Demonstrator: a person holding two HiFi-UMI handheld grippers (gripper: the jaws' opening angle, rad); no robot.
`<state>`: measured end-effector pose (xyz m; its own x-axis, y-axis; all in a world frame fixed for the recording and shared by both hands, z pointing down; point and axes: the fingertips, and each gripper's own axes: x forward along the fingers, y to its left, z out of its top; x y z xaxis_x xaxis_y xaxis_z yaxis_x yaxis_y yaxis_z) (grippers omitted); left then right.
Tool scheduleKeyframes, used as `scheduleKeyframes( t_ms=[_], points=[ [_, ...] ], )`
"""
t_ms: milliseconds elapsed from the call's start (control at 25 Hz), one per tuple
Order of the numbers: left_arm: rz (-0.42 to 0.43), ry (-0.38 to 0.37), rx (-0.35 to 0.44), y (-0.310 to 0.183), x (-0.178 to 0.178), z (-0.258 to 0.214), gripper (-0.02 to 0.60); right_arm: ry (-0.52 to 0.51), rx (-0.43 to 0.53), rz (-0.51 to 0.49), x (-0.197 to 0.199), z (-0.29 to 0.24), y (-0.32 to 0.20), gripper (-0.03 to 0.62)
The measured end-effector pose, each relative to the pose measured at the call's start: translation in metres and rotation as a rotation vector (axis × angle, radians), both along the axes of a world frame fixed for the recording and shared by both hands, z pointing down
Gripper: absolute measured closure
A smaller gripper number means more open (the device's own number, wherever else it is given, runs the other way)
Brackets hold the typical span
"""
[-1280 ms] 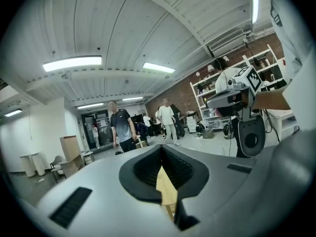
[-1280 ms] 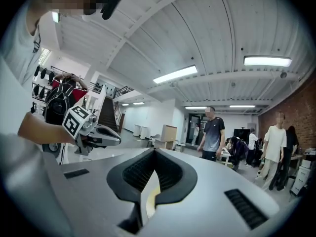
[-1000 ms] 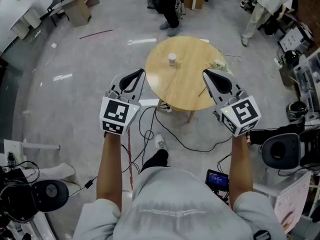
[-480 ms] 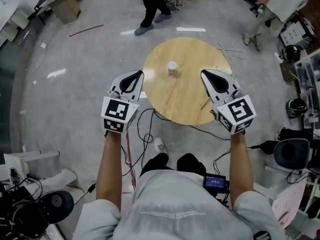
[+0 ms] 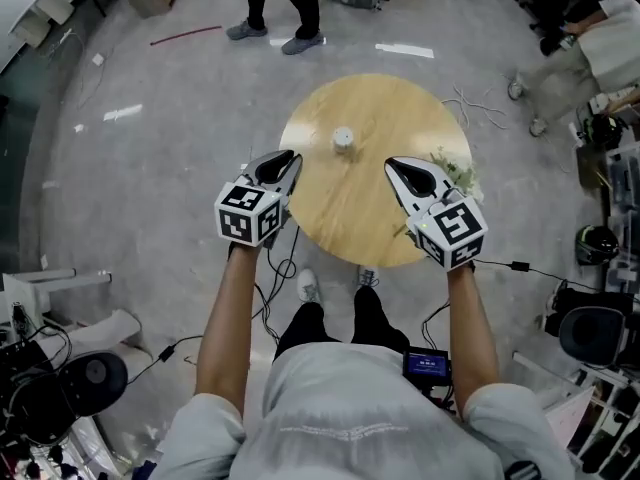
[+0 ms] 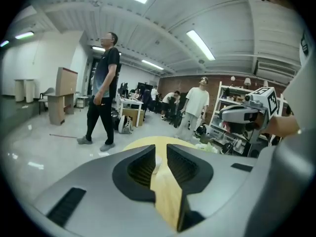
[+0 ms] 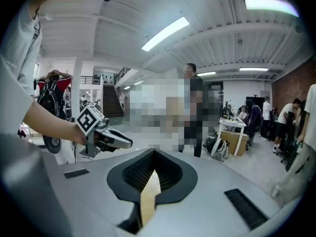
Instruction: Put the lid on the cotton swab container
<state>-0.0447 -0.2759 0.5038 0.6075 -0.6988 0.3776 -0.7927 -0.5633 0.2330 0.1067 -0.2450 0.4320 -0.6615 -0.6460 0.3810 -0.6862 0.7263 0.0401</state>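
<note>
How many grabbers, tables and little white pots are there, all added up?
Grippers: 2 (left gripper, jaws opening with nothing held between them; right gripper)
Round wooden table: 1
Small white container: 1
Total: 4

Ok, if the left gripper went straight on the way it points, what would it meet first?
Probably the white cotton swab container on the round table: the left gripper's opening jaws, holding nothing, frame it ahead, though height is uncertain.
</note>
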Motion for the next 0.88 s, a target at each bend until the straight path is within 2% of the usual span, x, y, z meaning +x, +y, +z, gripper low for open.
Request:
scheduleKeyframes(
  t_ms=[80, 240, 400, 600, 880],
  points=[
    [-0.047, 0.059, -0.053, -0.007, 0.001, 0.012, 0.459, 0.001, -0.013, -0.010, 0.003, 0.006, -0.009, 0.568],
    [-0.125, 0.155, -0.147, -0.019, -0.005, 0.045, 0.429, 0.011, -0.029, -0.030, 0.004, 0.019, -0.024, 0.568],
    [-0.146, 0.173, -0.201, -0.035, -0.003, 0.078, 0.408, 0.042, -0.047, -0.047, 0.005, 0.036, -0.039, 0.568],
    [-0.179, 0.241, -0.273, -0.054, 0.006, 0.118, 0.388, 0.058, -0.080, -0.031, 0.012, 0.054, -0.046, 0.568],
    [-0.185, 0.264, -0.340, -0.075, 0.017, 0.157, 0.368, 0.050, -0.104, -0.005, 0.019, 0.066, -0.052, 0.568]
  ],
)
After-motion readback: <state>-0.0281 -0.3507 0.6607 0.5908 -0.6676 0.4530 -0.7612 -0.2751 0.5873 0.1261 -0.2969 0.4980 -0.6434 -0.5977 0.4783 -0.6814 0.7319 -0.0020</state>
